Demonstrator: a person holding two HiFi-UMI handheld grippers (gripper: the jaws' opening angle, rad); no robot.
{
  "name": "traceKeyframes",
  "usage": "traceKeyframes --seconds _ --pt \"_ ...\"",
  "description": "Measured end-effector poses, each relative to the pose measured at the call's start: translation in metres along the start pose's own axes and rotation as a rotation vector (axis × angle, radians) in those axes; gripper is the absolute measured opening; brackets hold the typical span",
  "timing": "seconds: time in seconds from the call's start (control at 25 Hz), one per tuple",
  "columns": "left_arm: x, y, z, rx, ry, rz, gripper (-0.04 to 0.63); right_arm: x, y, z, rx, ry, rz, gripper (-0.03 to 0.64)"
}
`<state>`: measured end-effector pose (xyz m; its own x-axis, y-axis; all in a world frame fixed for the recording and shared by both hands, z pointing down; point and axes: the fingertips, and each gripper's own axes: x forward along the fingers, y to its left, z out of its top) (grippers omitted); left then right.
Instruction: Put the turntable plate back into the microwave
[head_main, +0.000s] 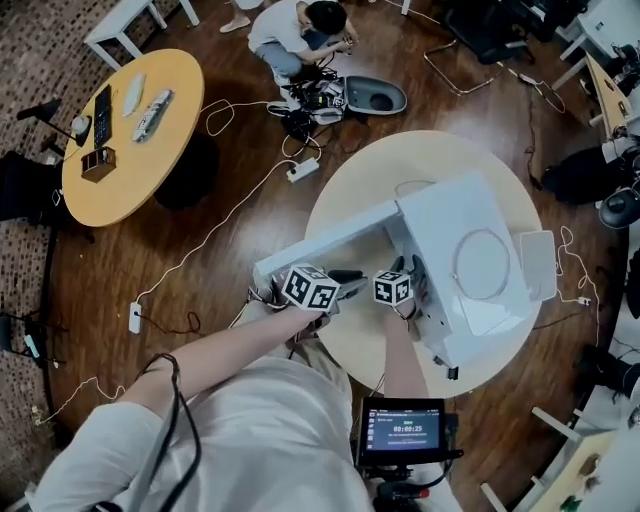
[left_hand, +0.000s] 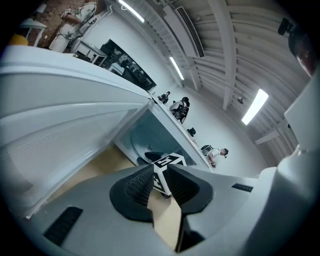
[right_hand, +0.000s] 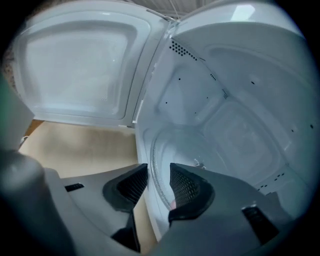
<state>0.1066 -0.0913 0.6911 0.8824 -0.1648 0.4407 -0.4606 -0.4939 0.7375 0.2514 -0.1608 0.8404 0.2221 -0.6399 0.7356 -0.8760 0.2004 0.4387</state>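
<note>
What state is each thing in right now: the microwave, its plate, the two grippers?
Microwave door: swung wide open.
Turntable plate: inside the cavity.
Right gripper: jaws astride the plate's rim; pinching or not, I cannot tell.
Left gripper: jaws slightly apart, empty.
Screen: lit.

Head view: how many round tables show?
2: the orange table at upper left, and the beige table at centre right, under the microwave. Others may lie out of frame.
</note>
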Motion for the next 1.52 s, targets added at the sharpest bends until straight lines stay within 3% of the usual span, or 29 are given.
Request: traceKeyframes --seconds 0.2,0.68,1.0,1.36,1.52 --pt "-0.003 0.013 -0.005 -0.024 0.012 -0.001 0.084 0.001 -0.003 0.0 -0.07 0.023 -0.045 0.147" --pt "-0.014 0.026 0.0 -0.023 0.025 -0.018 0.084 0.007 -0.021 -0.019 0.003 0.129 -0.058 0.086" --pt "-0.008 0.023 0.0 -0.011 0.035 -0.026 0.084 0.012 -0.026 -0.02 0.091 0.16 -0.003 0.087" --pt "-0.008 0.019 -0.002 0.003 0.033 -0.016 0.084 0.005 -0.015 -0.009 0.352 0.033 0.142 0.091" --pt "-0.011 0.017 -0.006 0.01 0.038 -0.005 0.084 0.009 -0.01 -0.01 0.408 -0.014 0.174 0.138"
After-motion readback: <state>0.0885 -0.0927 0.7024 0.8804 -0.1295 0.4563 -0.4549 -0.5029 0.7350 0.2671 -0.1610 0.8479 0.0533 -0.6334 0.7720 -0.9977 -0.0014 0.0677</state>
